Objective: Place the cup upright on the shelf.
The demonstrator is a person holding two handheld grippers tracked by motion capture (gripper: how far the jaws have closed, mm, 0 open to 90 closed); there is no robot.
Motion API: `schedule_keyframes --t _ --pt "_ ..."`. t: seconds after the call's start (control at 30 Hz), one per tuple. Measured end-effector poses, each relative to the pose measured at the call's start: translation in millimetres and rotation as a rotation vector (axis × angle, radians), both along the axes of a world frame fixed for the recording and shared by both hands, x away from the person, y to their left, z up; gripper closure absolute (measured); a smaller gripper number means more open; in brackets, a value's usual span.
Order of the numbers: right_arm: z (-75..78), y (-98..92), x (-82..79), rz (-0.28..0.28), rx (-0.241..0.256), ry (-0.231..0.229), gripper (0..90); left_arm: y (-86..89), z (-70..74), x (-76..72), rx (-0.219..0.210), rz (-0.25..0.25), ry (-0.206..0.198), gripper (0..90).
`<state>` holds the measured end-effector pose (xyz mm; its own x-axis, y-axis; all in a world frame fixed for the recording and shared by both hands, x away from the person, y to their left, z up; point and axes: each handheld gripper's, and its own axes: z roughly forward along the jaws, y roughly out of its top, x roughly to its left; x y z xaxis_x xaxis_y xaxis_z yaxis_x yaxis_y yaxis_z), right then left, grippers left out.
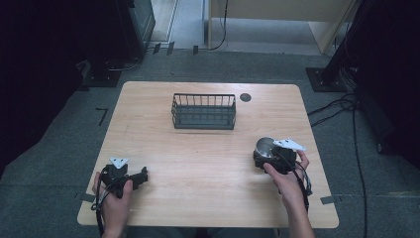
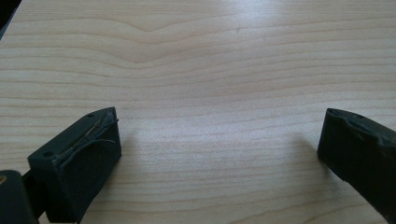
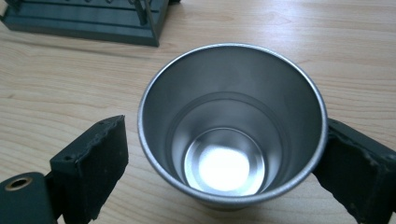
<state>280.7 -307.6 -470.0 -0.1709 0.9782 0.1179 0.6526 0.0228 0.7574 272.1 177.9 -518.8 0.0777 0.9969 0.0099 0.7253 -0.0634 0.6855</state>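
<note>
The right tool (image 3: 224, 154) stood released around an upright steel cup (image 3: 231, 121), its right jaw touching. The left tool (image 2: 219, 154), lower left of the high view, gaped over bare desk (image 2: 210, 70).

dim dark room edges, bright glare in cup (image 3: 223, 170) bottom, soft jaw shadows

A: What did the table (image 1: 208, 168) look like?

B: Light wood-grain top, rounded corners, dark round grommet (image 1: 245, 97) near the far edge.

A: What sat on it?

B: A dark wire basket (image 1: 203, 111) stood mid-table toward the far side. A steel cup (image 3: 232, 122) stood upright near my right edge, well apart from the basket. My left gripper (image 1: 130, 179) rested on the wood, near-left corner.
</note>
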Motion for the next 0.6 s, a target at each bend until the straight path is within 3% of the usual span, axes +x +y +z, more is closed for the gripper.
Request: schedule_keyframes --t 0.17,0.27,0.37,0.6 --pt "-5.1 5.2 4.9 -0.047 -0.051 -0.015 12.6 0.0 0.0 0.0 0.000 0.000 0.000 0.0" --pt "-7.4 6.9 6.5 -0.049 -0.059 -0.014 12.5 0.0 0.0 0.0 0.000 0.000 0.000 0.0" --pt "-12.1 12.0 9.2 -0.056 -0.103 -0.012 13.5 0.0 0.0 0.0 0.000 0.000 0.000 0.0" --pt "-13.1 12.9 11.7 -0.075 -0.109 -0.013 17.5 -0.1 0.0 0.0 0.000 0.000 0.000 0.0"
